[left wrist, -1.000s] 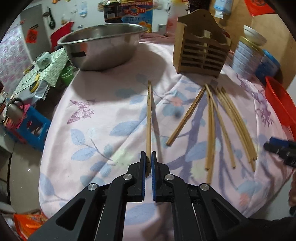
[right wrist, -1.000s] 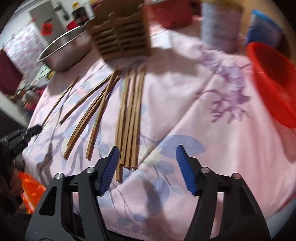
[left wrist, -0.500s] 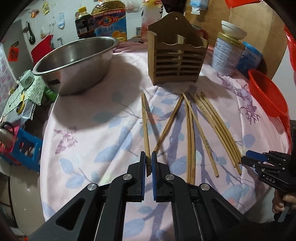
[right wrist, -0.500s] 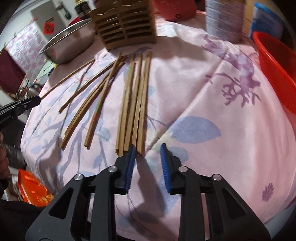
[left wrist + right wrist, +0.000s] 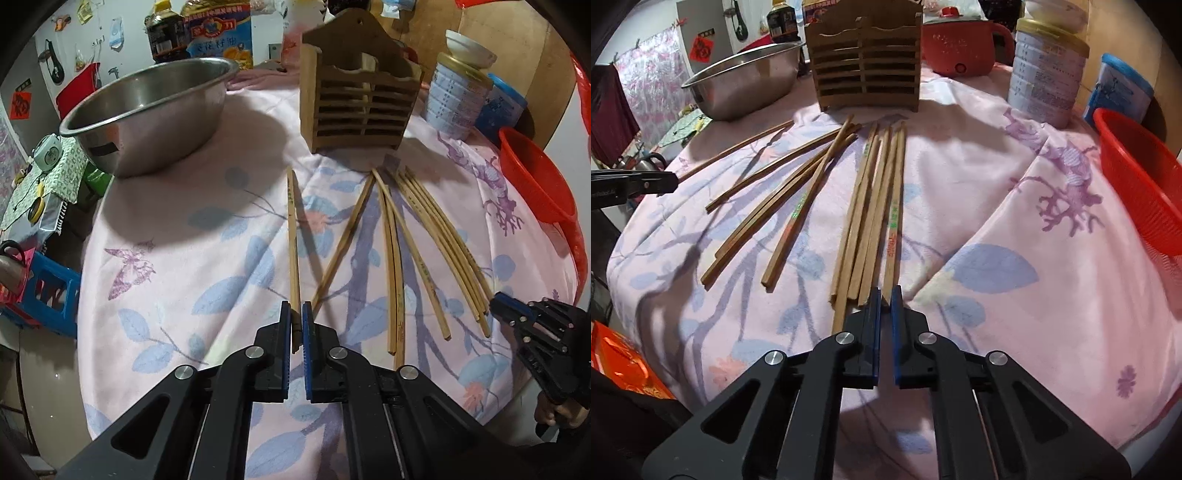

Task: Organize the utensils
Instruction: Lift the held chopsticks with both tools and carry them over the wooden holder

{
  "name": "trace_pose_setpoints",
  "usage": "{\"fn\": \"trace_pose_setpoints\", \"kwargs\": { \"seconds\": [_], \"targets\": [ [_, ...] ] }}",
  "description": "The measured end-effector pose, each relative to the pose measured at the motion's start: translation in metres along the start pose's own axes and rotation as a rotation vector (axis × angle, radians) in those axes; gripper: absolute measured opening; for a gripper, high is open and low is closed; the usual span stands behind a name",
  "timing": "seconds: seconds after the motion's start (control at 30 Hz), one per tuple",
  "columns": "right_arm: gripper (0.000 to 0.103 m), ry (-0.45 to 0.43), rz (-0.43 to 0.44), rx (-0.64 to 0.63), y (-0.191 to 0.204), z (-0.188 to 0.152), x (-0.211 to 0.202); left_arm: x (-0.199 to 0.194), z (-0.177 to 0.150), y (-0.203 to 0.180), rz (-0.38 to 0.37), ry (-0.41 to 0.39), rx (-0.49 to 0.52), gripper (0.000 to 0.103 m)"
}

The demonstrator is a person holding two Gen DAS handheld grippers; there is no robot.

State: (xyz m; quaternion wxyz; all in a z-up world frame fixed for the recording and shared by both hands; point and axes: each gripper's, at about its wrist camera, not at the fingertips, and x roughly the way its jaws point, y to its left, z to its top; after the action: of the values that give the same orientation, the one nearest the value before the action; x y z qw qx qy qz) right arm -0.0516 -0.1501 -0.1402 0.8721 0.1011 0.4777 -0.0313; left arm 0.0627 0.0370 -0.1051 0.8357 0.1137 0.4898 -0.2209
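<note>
Left gripper (image 5: pixel 296 314) pinches near end of a lone bamboo chopstick (image 5: pixel 293 236) lying on pink floral cloth (image 5: pixel 177 236). Right gripper (image 5: pixel 885 295) clamps the rightmost chopstick w/ red lettering (image 5: pixel 894 218) in the fan of loose chopsticks (image 5: pixel 798 192), in front of slatted wooden holder (image 5: pixel 866 62).

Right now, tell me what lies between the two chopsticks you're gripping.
Loose chopsticks on the tablecloth, between the left gripper and the right gripper; both views show them.
</note>
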Motion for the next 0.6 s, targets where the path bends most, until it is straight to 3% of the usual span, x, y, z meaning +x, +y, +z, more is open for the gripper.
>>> {"fn": "trace_pose_setpoints", "kwargs": {
  "seconds": [0.17, 0.37, 0.6],
  "targets": [
    [0.006, -0.125, -0.026, -0.018, -0.01, 0.043, -0.043, -0.042, 0.023, 0.003, 0.031, -0.111, -0.013, 0.006],
    [0.006, -0.318, 0.018, 0.01, -0.029, 0.112, -0.101, -0.108, 0.069, -0.003, 0.039, -0.294, -0.001, 0.005],
    [0.006, -0.364, 0.096, 0.046, -0.035, 0.15, -0.12, -0.135, 0.107, -0.013, -0.038, -0.356, -0.003, 0.002]
  ]
}}
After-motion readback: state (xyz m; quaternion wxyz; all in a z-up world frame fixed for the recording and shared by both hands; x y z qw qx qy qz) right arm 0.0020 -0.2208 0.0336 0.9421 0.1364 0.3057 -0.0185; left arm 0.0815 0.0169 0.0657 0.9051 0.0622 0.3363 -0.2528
